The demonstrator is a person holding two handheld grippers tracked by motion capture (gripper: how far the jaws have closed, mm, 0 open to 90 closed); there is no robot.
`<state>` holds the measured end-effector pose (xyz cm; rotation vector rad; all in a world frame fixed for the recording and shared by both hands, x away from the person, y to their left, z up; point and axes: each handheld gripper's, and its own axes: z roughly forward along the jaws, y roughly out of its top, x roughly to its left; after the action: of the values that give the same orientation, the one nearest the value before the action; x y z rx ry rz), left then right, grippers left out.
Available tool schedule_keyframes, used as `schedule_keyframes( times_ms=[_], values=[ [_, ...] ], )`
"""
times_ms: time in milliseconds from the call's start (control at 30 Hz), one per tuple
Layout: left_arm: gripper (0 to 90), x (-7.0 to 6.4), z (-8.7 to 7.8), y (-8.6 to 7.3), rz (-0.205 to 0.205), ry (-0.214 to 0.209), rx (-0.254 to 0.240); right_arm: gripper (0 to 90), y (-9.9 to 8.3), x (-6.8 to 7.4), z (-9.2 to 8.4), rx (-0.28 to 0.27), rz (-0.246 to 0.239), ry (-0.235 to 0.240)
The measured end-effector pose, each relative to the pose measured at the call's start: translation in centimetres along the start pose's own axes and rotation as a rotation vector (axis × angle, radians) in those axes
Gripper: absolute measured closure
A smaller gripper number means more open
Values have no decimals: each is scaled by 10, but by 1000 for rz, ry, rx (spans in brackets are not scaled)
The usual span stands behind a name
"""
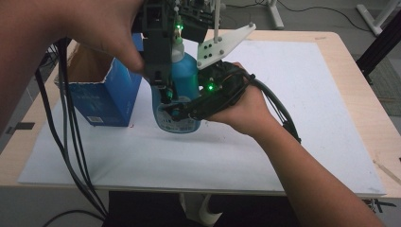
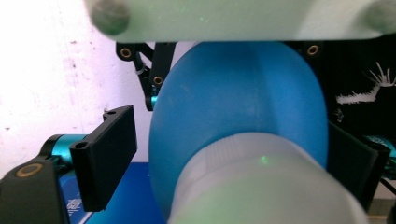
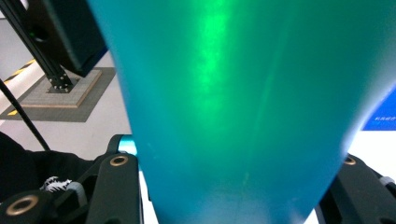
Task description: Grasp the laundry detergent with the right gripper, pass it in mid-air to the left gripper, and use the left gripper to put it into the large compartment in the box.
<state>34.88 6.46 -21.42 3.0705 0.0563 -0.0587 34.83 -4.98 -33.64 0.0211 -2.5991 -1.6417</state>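
A blue bottle (image 1: 188,78) with a white cap (image 1: 178,51) stands upright on the white mat (image 1: 293,104). My right gripper (image 1: 174,108) comes in from the right, level, and is shut on the bottle's lower body; in the right gripper view the bottle (image 3: 243,93) fills the space between the jaws of that gripper (image 3: 243,191). My left gripper (image 1: 168,71) points straight down over the bottle's top. In the left gripper view the cap (image 2: 266,186) and blue shoulder (image 2: 233,102) sit between the jaws of the left gripper (image 2: 229,163), with a gap beside the left pad (image 2: 105,158).
An open blue carton (image 1: 111,94) stands just left of the bottle, close to the left hand. Black cables (image 1: 71,142) hang off the table's left front. The right gripper's white three-cornered plate (image 1: 222,45) juts up behind the bottle.
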Motion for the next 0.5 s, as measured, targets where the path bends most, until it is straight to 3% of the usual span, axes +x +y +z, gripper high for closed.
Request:
schedule_keyframes(
  times_ms=[500],
  values=[
    [216, 2, -1, 0, -8, 4, 16, 468, 0, 0, -1, -5, -3, -9]
  ],
)
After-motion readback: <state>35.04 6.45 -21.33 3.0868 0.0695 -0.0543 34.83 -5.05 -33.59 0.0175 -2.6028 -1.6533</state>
